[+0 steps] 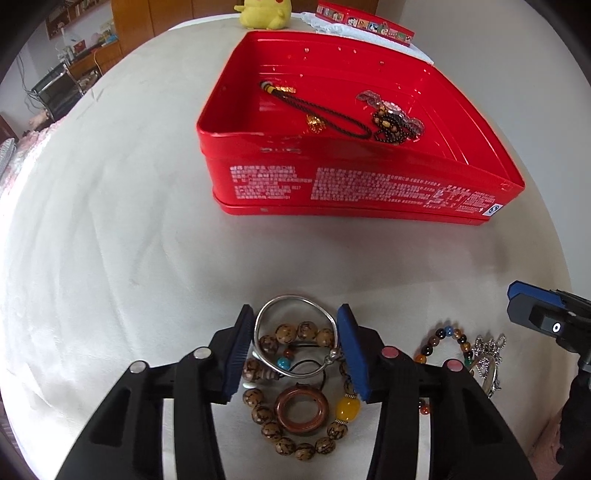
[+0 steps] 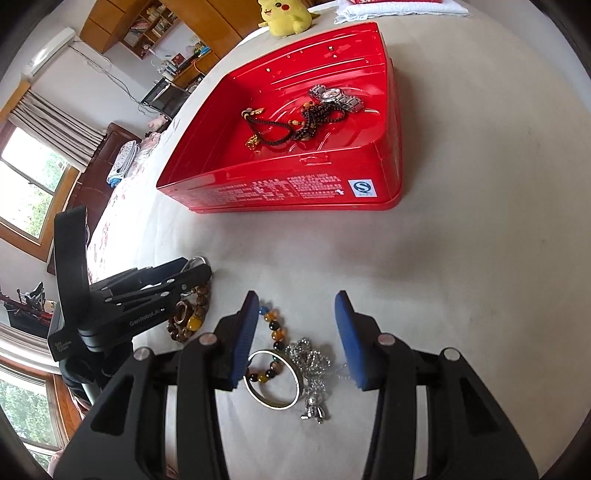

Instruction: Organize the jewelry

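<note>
On the cream cover lies a tangle of jewelry. In the left wrist view my left gripper (image 1: 295, 314) points down over it, its blue pads pressing both sides of a silver bangle (image 1: 288, 298). Inside and under the bangle lie a brown wooden-bead bracelet (image 1: 286, 332), a brown ring pendant (image 1: 303, 410) and a yellow bead (image 1: 348, 408). My right gripper (image 2: 297, 295) stands open above a coloured bead bracelet (image 2: 275, 325), a silver ring bangle (image 2: 273, 406) and a silver chain (image 2: 314, 365). The open red tin (image 1: 369, 184) behind holds a dark cord necklace (image 1: 317, 110), dark beads and a watch (image 2: 332, 96).
A yellow plush toy (image 1: 262, 13) and the tin's red lid (image 1: 365, 22) on a white cloth sit at the far edge of the cover. Bare cream cover (image 1: 110, 221) stretches left of the tin and between tin and grippers. Shelves and windows lie beyond the left edge.
</note>
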The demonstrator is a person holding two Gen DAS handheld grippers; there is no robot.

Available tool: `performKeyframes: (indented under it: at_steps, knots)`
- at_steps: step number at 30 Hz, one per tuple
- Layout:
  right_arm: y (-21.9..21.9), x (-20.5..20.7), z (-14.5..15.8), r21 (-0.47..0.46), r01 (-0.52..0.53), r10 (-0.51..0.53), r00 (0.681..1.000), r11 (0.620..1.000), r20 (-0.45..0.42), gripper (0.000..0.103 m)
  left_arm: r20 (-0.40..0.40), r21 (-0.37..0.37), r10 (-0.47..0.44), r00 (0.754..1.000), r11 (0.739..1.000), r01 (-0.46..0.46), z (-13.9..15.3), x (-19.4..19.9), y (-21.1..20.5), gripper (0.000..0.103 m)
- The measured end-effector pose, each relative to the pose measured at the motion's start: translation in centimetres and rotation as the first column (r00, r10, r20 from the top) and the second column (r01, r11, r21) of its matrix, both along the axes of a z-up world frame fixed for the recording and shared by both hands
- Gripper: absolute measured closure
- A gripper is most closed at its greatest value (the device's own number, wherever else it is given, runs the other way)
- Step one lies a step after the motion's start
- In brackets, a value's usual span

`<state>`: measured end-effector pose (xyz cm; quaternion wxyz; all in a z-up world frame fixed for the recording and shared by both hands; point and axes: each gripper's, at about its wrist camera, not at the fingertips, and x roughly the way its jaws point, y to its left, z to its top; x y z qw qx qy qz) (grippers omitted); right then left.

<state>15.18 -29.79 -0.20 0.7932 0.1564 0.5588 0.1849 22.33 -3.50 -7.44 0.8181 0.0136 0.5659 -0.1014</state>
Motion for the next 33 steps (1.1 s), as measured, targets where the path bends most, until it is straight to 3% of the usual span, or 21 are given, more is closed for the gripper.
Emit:
performKeyframes:
  at_steps: [4, 13, 33]
  knots:
    - [0.4, -0.2, -0.2, -0.007, -0.01, 0.01, 1.0, 1.0, -0.005, 0.06, 0.0, -0.04, 0.009, 1.0, 0.999, -0.009, 0.5, -0.7, 0.7, 0.056]
    - [1.9, -1.7, -0.5, -0.027, -0.033, 0.033, 0.999, 0.999, -0.005, 0.055, 0.081, -0.099, 0.007, 0.997, 0.995, 0.001, 3.2, -3.0, 1.7, 0.056]
    - [3.7, -5.8, -1.0, -0.118, 0.008, -0.007, 1.0, 0.993, 0.002, 0.048, 0.067, -0.094, 0.007, 0.998, 0.996, 0.0, 3.1, -8.0, 3.2, 0.056]
